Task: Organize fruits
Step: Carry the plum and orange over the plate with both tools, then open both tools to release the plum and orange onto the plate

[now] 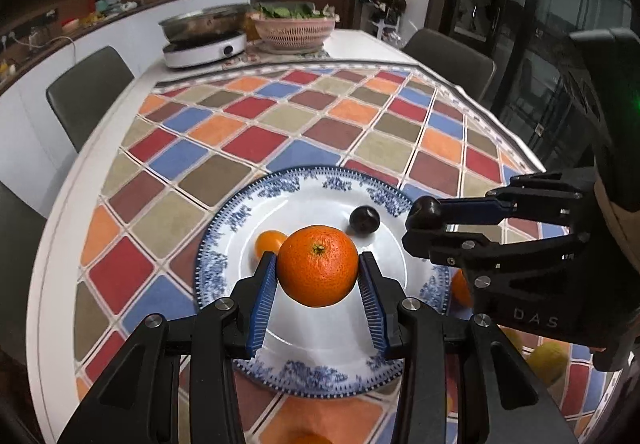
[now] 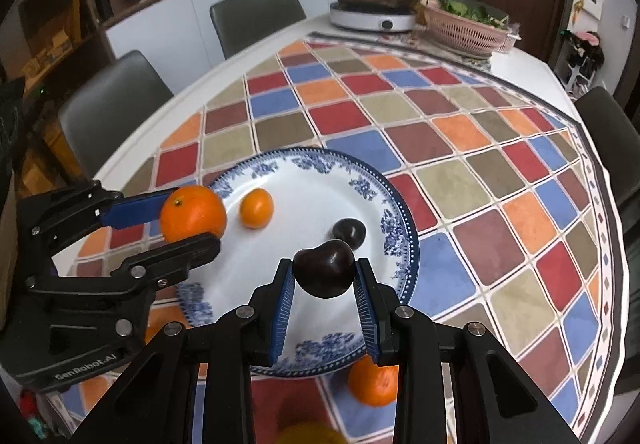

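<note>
My left gripper (image 1: 318,264) is shut on a large orange (image 1: 318,266) and holds it above the near part of a blue-and-white plate (image 1: 312,175). On the plate lie a small orange (image 1: 269,242) and a dark plum (image 1: 364,219). My right gripper (image 2: 324,270) is shut on a second dark plum (image 2: 324,272), held over the plate's (image 2: 320,155) near right side. In the right wrist view the left gripper (image 2: 192,222) with its orange (image 2: 193,213) hangs at the plate's left edge. The right gripper (image 1: 418,222) enters the left wrist view from the right.
A loose orange (image 2: 374,384) lies on the checked tablecloth (image 2: 460,171) just in front of the plate, with yellow fruit (image 1: 548,360) beside it. At the table's far end stand an induction cooker with a steel pot (image 1: 204,43) and a pink basket of greens (image 1: 294,27). Grey chairs (image 1: 90,91) ring the table.
</note>
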